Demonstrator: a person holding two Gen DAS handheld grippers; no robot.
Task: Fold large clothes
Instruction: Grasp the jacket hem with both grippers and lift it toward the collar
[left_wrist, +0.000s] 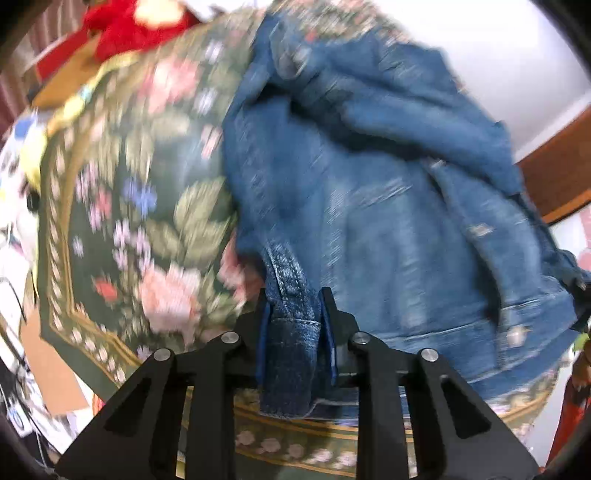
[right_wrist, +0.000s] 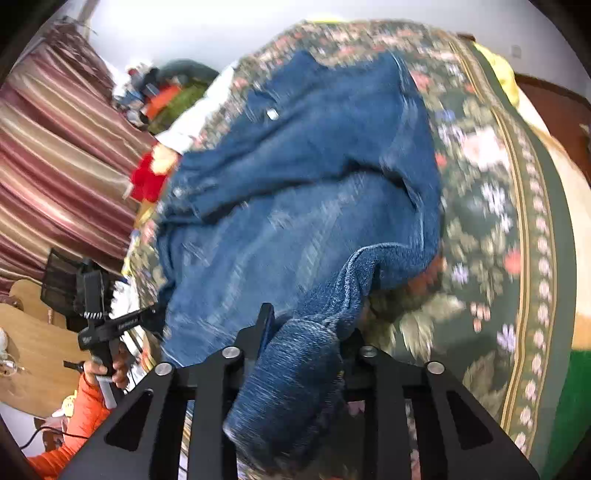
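With left fingers (left_wrist: 295, 317) clamped on a hem fold of the jacket (left_wrist: 388, 206) and right fingers (right_wrist: 306, 332) clamped on its bunched cuff, both near the bed's (left_wrist: 122, 206) front edge, lift evenly, keeping denim taut, avoiding twist.
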